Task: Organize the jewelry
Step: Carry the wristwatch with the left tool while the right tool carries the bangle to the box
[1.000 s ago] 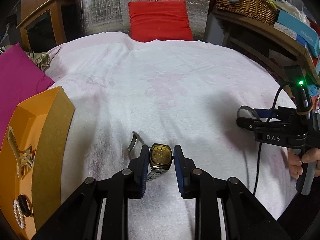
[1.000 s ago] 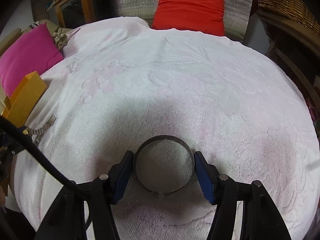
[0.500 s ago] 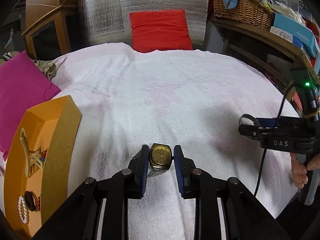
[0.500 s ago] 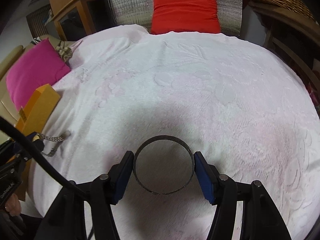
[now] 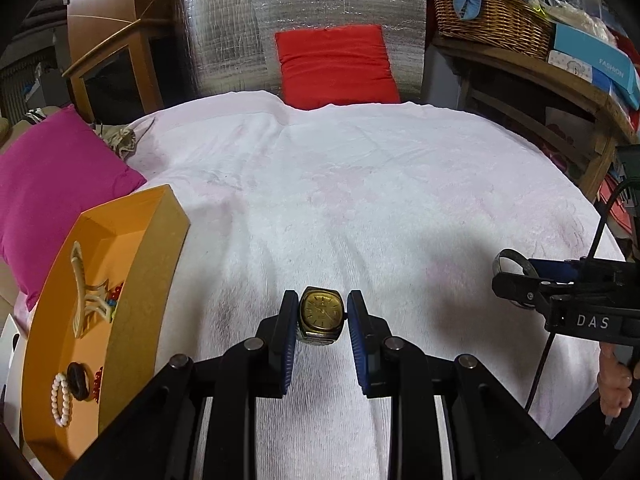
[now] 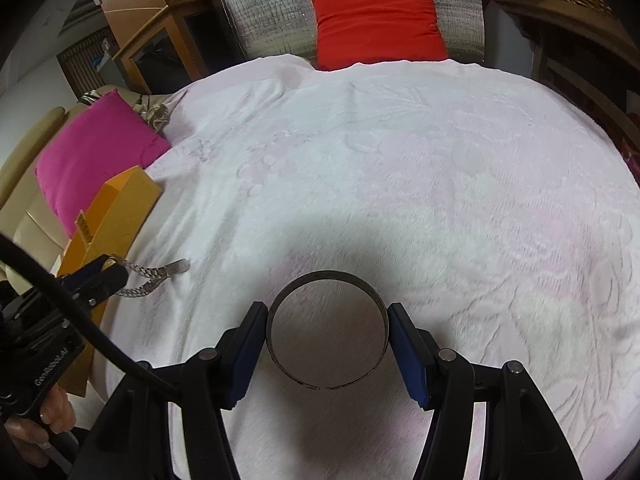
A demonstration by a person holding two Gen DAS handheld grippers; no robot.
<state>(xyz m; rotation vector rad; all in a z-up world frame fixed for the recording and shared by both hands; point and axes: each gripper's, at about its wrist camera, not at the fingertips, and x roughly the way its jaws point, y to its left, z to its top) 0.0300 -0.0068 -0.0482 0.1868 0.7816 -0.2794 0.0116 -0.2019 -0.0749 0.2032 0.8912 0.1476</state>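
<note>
Left gripper [image 5: 322,316], at lower centre of the left wrist view, is clamped on a gold-faced wristwatch [image 5: 321,314]: both blue pads [image 5: 289,332] press against the sides of the watch case, and the dial faces the camera. In the right wrist view the same gripper appears at the left edge, with the metal watch band [image 6: 150,278] trailing out of it toward the right over the white blanket [image 6: 400,160]; whether the band touches the blanket cannot be told. Right gripper [image 6: 327,332], at lower centre of the right wrist view, grips a dark metal bangle [image 6: 327,280] across its width; each blue pad touches the outer wall of the ring, and a small gap in the ring shows at its lower edge. In the left wrist view this gripper enters from the right edge, with part of the bangle [image 5: 510,260] visible at its tip, well apart from the watch. Orange tray [image 5: 132,220] occupies the lower left of the left wrist view, beside the left gripper. It contains a cream hair claw [image 5: 86,296] in its upper half and, in its lower half, a white bead bracelet [image 5: 60,400] touching a dark ring-shaped piece [image 5: 78,380], with red beads [image 5: 96,384] just beside them. Magenta cushion [image 5: 52,184] lies at the left, behind the tray. Red cushion [image 5: 336,66] stands at upper centre against a silver foil panel [image 5: 300,20]. Wicker basket [image 5: 488,20] sits on a wooden shelf at upper right.
</note>
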